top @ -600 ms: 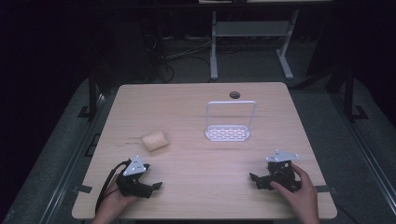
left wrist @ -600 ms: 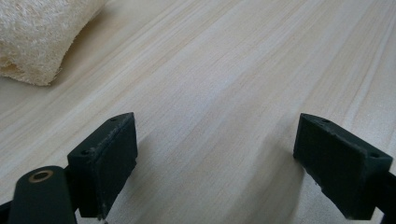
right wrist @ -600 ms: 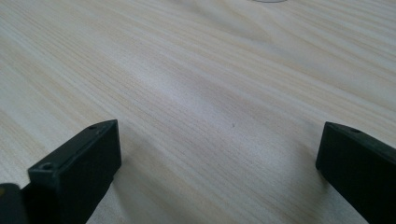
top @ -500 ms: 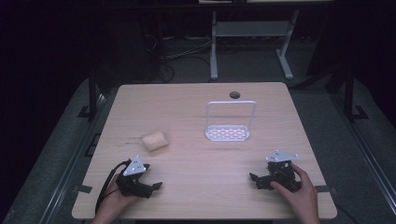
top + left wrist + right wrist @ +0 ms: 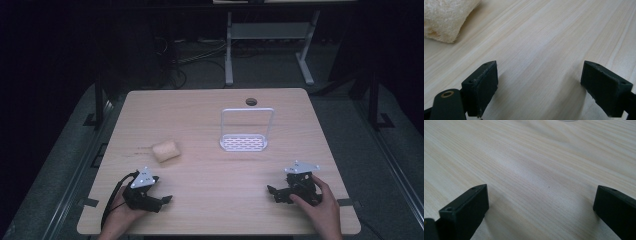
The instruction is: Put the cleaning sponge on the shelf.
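Note:
A tan, spongy loaf-shaped piece [image 5: 165,151] lies on the wooden table [image 5: 200,120], left of centre; its fuzzy end shows in the left gripper view [image 5: 446,17] at the top left. My left gripper [image 5: 167,199] rests near the front left edge, pointing right, jaws wide apart with bare wood between them [image 5: 540,82]. My right gripper [image 5: 270,190] rests at the front right, pointing left, open and empty [image 5: 541,207]. A white wire rack [image 5: 246,131] with a slotted base stands upright right of centre.
A round cable hole [image 5: 251,102] sits near the table's far edge. Behind the table stand a desk frame [image 5: 267,35] and loose cables [image 5: 190,55] on a dark floor. A black cable [image 5: 111,200] trails from the left gripper.

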